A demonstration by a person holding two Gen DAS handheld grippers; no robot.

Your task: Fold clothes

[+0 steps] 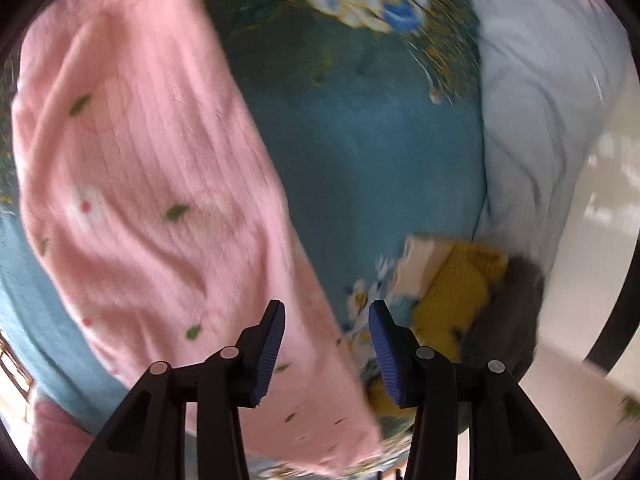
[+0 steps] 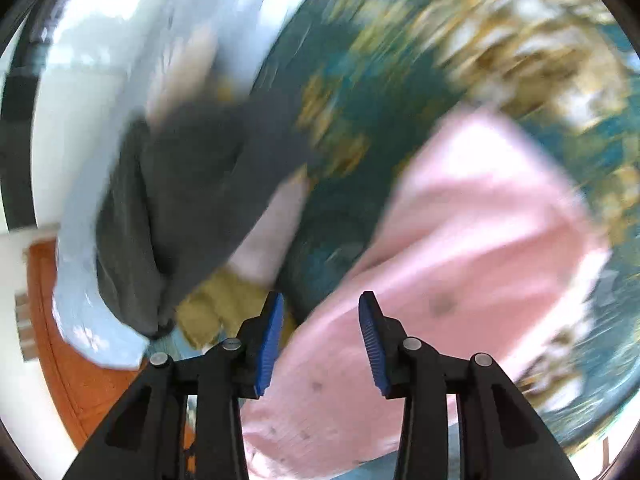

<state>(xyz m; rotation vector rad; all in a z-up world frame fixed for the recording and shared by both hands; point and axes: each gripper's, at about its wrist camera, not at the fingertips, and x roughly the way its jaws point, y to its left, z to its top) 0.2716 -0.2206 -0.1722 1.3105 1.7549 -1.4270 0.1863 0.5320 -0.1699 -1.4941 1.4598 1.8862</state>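
A pink fleece garment (image 1: 144, 184) with small green leaves lies spread on a teal floral blanket (image 1: 360, 148). My left gripper (image 1: 326, 312) is open and empty, held above the garment's lower edge. In the right wrist view, which is motion-blurred, the same pink garment (image 2: 460, 232) lies under my right gripper (image 2: 320, 304), which is open and empty. A yellow knit piece (image 1: 456, 296) and a dark grey garment (image 1: 508, 320) lie in a heap to the right; they also show in the right wrist view as the grey garment (image 2: 188, 184) and the yellow piece (image 2: 216, 308).
A pale blue sheet (image 1: 532, 112) lies bunched along the blanket's right side, and also shows in the right wrist view (image 2: 168, 20). A beige folded piece (image 1: 420, 264) sits by the yellow knit. White floor (image 1: 600, 240) and an orange-brown wooden surface (image 2: 60, 340) lie beyond the bed edge.
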